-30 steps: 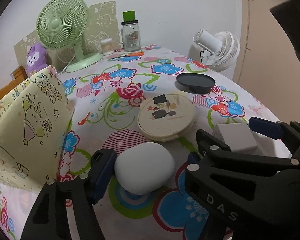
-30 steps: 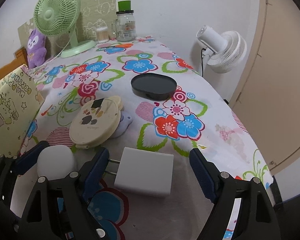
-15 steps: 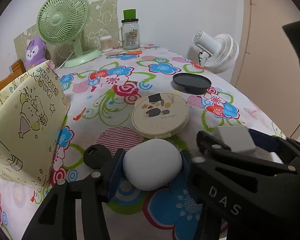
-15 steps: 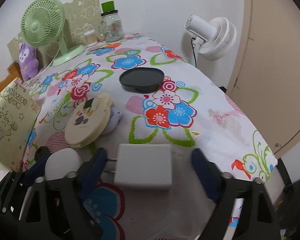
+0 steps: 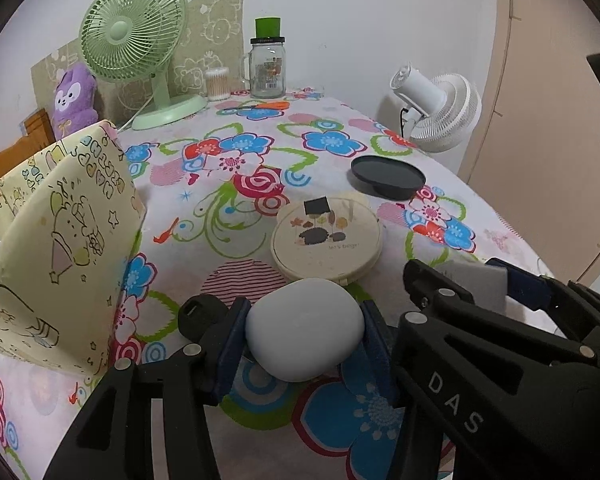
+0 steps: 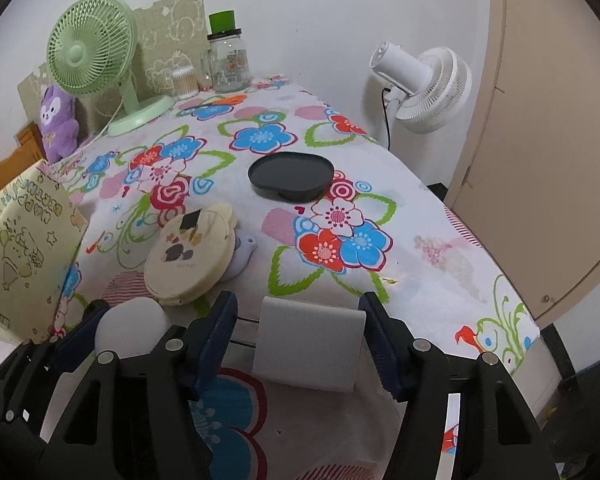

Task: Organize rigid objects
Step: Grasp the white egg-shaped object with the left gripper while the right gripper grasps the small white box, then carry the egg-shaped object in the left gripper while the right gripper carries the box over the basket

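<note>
White pebble-shaped case (image 5: 304, 328) sits clamped between both pads of the left gripper (image 5: 303, 334), just in front of the round cream compact (image 5: 326, 236). Right of the compact, the right gripper (image 6: 298, 340) closes on the white charger block (image 6: 308, 346): right pad touching, prongs toward the left pad.

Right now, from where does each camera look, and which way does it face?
Left wrist: sits on the left hand-held gripper, faces across the table to the wall; the gripper clamps the white pebble case.
Right wrist: sits on the right hand-held gripper, facing likewise, closing around the white charger.
Both show the round compact, black tray and green fan.
</note>
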`<action>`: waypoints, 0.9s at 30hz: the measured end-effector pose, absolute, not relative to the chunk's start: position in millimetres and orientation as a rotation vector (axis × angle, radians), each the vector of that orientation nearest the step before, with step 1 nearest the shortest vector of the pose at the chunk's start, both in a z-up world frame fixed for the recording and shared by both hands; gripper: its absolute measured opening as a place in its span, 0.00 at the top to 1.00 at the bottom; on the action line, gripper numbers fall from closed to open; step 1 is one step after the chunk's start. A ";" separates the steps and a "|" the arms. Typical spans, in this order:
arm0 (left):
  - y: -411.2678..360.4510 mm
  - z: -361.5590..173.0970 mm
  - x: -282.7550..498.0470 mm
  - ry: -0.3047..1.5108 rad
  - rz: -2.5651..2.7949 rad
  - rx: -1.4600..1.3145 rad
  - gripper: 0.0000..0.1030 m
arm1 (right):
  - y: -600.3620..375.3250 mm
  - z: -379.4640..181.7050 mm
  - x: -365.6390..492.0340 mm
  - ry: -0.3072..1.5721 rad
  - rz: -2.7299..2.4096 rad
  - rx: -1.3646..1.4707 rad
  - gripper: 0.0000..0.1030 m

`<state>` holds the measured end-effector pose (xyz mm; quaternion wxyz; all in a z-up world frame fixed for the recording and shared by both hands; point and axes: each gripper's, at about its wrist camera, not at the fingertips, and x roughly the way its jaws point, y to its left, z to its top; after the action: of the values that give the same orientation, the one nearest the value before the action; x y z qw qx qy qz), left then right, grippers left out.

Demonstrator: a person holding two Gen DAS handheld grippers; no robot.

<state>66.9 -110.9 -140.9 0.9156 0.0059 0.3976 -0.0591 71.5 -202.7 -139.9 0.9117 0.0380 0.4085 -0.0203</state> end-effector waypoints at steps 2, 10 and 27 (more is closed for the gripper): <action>-109.5 -137.7 66.3 0.812 -0.121 0.009 0.45 | -200.4 -135.3 69.8 0.834 -0.030 0.080 0.36; -100.4 -122.2 62.5 0.791 -0.100 -0.004 0.45 | -188.4 -118.5 66.1 0.799 0.002 0.078 0.36; -89.3 -87.0 55.9 0.760 -0.071 -0.008 0.45 | -177.5 -83.7 60.7 0.767 0.018 0.073 0.36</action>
<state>55.9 -89.2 -87.0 0.9281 -0.0037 0.3707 -0.0348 60.7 -177.5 -83.7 0.9267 0.0356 0.3740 0.0088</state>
